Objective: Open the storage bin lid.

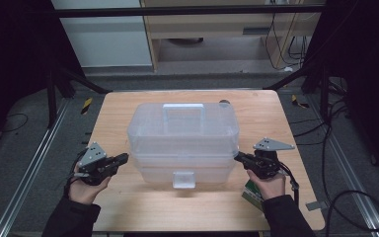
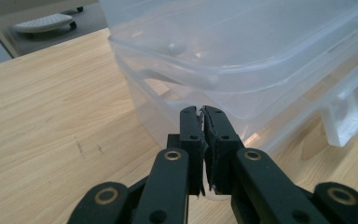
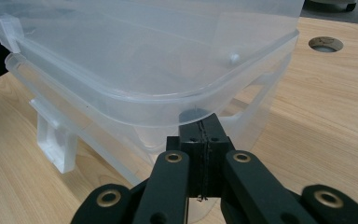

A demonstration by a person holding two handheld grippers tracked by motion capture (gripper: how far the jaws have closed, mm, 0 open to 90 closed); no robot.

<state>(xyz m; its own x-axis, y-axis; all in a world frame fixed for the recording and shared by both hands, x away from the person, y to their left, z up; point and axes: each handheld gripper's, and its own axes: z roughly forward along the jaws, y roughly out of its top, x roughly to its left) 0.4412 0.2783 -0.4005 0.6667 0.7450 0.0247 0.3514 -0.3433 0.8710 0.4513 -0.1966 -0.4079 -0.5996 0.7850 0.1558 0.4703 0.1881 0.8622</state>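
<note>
I have a clear plastic storage box [image 1: 183,140] sitting mid-surface on the wooden surface [image 1: 128,202], lid on, carry handle [image 1: 183,109] flat toward 12 o'clock, front latch [image 1: 183,179] at 6 o'clock facing me. Left tool [image 1: 124,158] sits at the box's 9 o'clock, right tool [image 1: 238,156] at its 3 o'clock, both tips aimed inward at the lower side walls. Jaws on both are pressed together with nothing between them; in the left gripper view the left tool [image 2: 202,112] has its pads meeting just short of the box corner, and in the right gripper view the right tool [image 3: 200,122] is closed with its tip under the lid rim [image 3: 135,100], touching or nearly so, can't tell which. My read: closed tips flanking the box on opposite sides look like a setup to nudge, steady or square the box from both ends rather than pinch it, since the walls are too wide for a grab. A green-and-white item [image 1: 250,191] lies under my right hand [image 1: 271,186] at the surface's 5 o'clock, too hidden to identify. A round hole [image 3: 325,44] in the surface sits beyond the box.
</note>
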